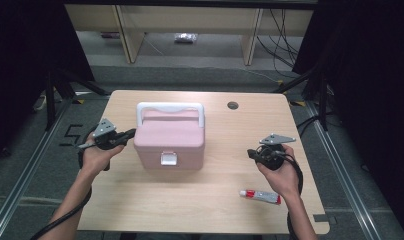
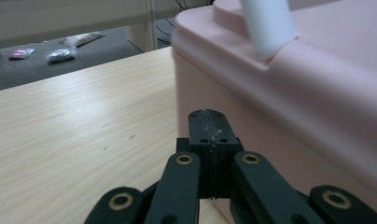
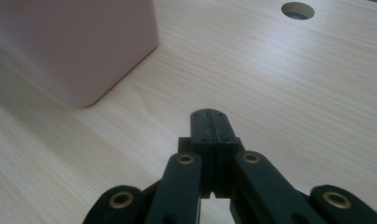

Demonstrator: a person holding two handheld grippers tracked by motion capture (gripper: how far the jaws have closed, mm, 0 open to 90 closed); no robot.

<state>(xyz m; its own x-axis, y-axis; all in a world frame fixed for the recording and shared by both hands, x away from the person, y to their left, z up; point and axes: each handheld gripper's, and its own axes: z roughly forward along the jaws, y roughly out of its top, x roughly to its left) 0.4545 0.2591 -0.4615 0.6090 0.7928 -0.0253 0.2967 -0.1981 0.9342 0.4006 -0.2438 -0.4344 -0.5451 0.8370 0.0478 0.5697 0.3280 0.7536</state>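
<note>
Pink plastic lidded box with white carry handle [image 1: 169,137] sits at table centre, slightly toward 10 o'clock, lid down, white front latch [image 1: 169,158] looks fastened. My left tongs [image 1: 130,133] are pressed shut on nothing, tips just beside the box's 9 o'clock wall; in the left gripper view that wall [image 2: 289,116] is right next to the tips. Right tongs [image 1: 251,152] also shut and empty, hovering at 3 o'clock, well apart from the box. Small white tube with red cap [image 1: 260,196] lies at 5 o'clock on the light wooden table [image 1: 210,200], untouched. My read: barely started, nothing opened or grasped; latch, lid and tube all left.
</note>
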